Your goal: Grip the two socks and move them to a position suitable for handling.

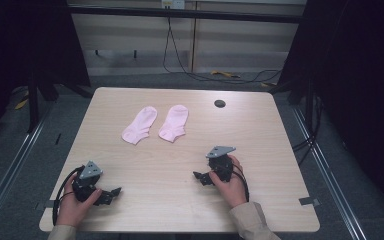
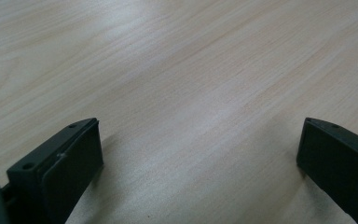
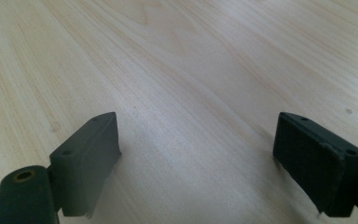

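Note:
Two pale pink ankle socks lie flat side by side at the middle-back of the wooden table (image 1: 260, 145): the left sock (image 1: 140, 125) and the right sock (image 1: 174, 122), both toes pointing away. My left gripper (image 1: 111, 194) rests near the front left corner, jaws pointing right. My right gripper (image 1: 202, 177) rests front of centre, jaws pointing left. Both sit well short of the socks. In the left gripper view, the left gripper (image 2: 200, 126) stands open over bare wood. The right gripper (image 3: 198, 119) is likewise open, with nothing between its fingers.
A black round grommet (image 1: 220, 103) sits in the tabletop behind the right sock. Cables (image 1: 190, 70) trail on the grey floor beyond the table. Dark curtains hang on both sides. A strip of tape (image 1: 307, 201) marks the front right edge.

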A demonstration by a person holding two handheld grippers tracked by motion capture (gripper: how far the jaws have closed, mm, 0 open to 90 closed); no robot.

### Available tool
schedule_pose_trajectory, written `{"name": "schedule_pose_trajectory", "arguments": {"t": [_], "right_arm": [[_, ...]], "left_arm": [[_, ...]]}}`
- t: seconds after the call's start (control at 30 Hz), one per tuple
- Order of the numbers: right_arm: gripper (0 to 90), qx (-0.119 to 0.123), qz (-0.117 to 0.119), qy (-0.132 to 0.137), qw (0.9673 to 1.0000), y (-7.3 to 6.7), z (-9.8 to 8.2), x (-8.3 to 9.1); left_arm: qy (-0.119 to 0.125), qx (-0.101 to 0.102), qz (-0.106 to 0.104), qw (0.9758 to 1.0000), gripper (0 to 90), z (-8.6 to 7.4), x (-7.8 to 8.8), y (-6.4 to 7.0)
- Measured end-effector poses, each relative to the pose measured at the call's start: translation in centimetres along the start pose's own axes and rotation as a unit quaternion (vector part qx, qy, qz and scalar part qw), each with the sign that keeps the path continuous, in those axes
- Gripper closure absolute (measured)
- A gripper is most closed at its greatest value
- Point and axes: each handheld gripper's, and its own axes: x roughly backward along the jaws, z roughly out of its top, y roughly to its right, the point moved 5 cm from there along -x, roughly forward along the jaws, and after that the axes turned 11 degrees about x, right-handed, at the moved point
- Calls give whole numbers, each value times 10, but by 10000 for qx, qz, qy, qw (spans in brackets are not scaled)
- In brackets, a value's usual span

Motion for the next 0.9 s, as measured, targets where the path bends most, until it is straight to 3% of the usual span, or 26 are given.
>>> {"name": "schedule_pose_trajectory", "arguments": {"t": [0.33, 0.43, 0.47, 0.5, 0.53, 0.57, 0.6, 0.67, 0.7, 0.73, 0.77, 0.8, 0.87, 0.9], "right_arm": [[141, -62, 2, -28, 10000, 0, 0, 0], [145, -27, 39, -190, 9998, 2, 8, -3], [144, -31, 15, -126, 9999, 6, 20, -9], [144, -31, 15, -126, 9999, 6, 20, -9], [142, -87, 73, -7, 9999, 12, 38, -20], [142, -87, 73, -7, 9999, 12, 38, -20], [145, -174, 72, 48, 9998, 21, 57, -34], [149, -121, -121, 15, 9999, 33, 75, -49], [149, -121, -121, 15, 9999, 33, 75, -49], [180, -160, -207, 82, 9996, 41, 93, -63], [180, -160, -207, 82, 9996, 41, 93, -63], [219, -275, -256, 208, 9991, 49, 109, -76], [227, -293, -536, 153, 9980, 58, 120, -86], [230, -371, -545, 120, 9978, 61, 124, -90]], "left_arm": [[14, -7, -16, 10000, 0, 2, -2, -1], [9, -3, -16, 10000, 0, 2, -2, -1], [8, -11, -16, 10000, 0, 2, -2, -1], [8, -11, -16, 10000, 0, 2, -2, -1], [3, 15, -22, 10000, 0, 2, -2, -1], [3, 15, -22, 10000, 0, 2, -2, -1], [4, -1, -32, 10000, 0, 3, -2, -1], [-15, -4, -30, 10000, 0, 3, -2, -1], [-15, -4, -30, 10000, 0, 3, -2, -1], [-16, -4, -34, 10000, 0, 3, -2, -1], [-15, -4, -33, 10000, 0, 3, -2, -1], [-18, -37, -26, 10000, 0, 3, -2, -1], [-28, -51, -23, 10000, 0, 3, -2, -1], [-19, -40, -24, 10000, 0, 3, -2, -1]]}}
